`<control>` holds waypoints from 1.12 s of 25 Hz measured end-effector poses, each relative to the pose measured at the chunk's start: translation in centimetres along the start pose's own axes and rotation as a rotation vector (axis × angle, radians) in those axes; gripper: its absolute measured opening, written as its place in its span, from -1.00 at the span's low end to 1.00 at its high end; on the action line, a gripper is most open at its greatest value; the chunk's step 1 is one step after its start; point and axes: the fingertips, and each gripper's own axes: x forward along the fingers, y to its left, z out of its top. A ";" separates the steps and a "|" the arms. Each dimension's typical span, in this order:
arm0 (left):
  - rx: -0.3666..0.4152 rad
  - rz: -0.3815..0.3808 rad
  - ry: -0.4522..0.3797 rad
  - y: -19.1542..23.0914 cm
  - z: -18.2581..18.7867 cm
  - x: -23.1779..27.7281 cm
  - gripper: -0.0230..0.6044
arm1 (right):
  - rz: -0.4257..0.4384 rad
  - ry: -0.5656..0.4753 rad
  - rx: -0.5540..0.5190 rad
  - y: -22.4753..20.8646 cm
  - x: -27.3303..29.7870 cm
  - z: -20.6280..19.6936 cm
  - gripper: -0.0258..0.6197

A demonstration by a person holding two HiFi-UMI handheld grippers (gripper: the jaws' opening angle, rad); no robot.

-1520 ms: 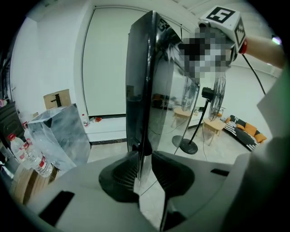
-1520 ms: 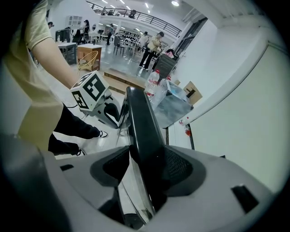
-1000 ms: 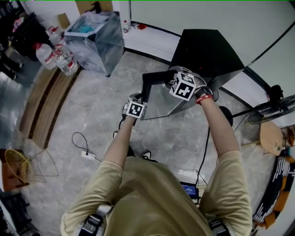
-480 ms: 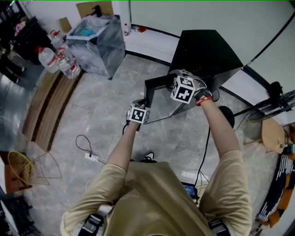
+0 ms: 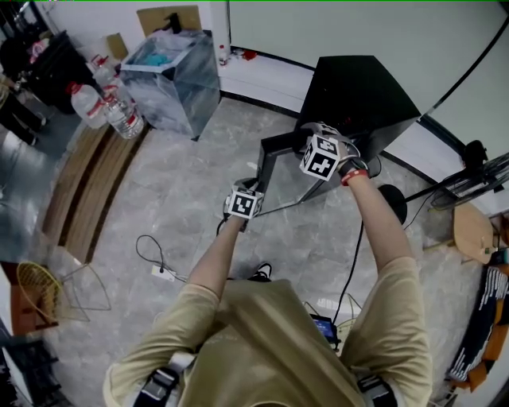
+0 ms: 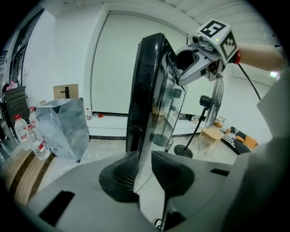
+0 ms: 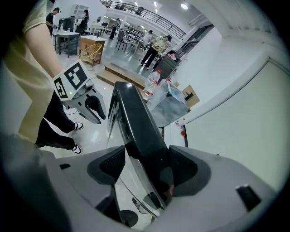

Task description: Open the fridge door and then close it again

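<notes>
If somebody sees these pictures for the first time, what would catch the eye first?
The small black fridge by the white wall, its black-framed glass door standing open. The left tongs pinch the door's thin edge. The right tongs, which have just been opening, straddle its black frame.

Seen edge-on, a fridge door [image 6: 146,90] with a black frame and a glass pane stands upright between the jaws of the left gripper [image 6: 145,157], whose ribbed pads [image 6: 118,177] press on its edge from both sides. Higher up, the right gripper [image 6: 176,67], with a marker cube [image 6: 217,35] on top, straddles the door's upper corner, its jaws having just been opening. A bin wrapped in clear plastic [image 6: 63,129] and water bottles [image 6: 32,138] stand at left. A pedestal fan [image 6: 206,102] and a low wooden stool [image 6: 213,134] stand at right.
</notes>
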 end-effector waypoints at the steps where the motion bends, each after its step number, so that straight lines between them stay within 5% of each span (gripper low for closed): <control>1: 0.002 -0.005 -0.006 0.0 0.0 -0.4 -0.62 | 0.000 -0.001 0.011 0.0 0.0 0.1 0.03; 7: 0.064 -0.014 -0.091 0.2 2.9 -4.0 -0.62 | -0.061 -0.090 0.158 -1.1 -2.9 1.2 0.06; 16: 0.082 0.059 -0.273 4.1 8.7 -11.4 -0.62 | -0.243 -0.475 0.720 -2.1 -8.2 4.6 -0.01; 28: 0.082 0.092 -0.439 5.0 13.7 -18.5 -0.62 | -0.466 -0.638 1.029 0.9 -11.5 5.9 -0.34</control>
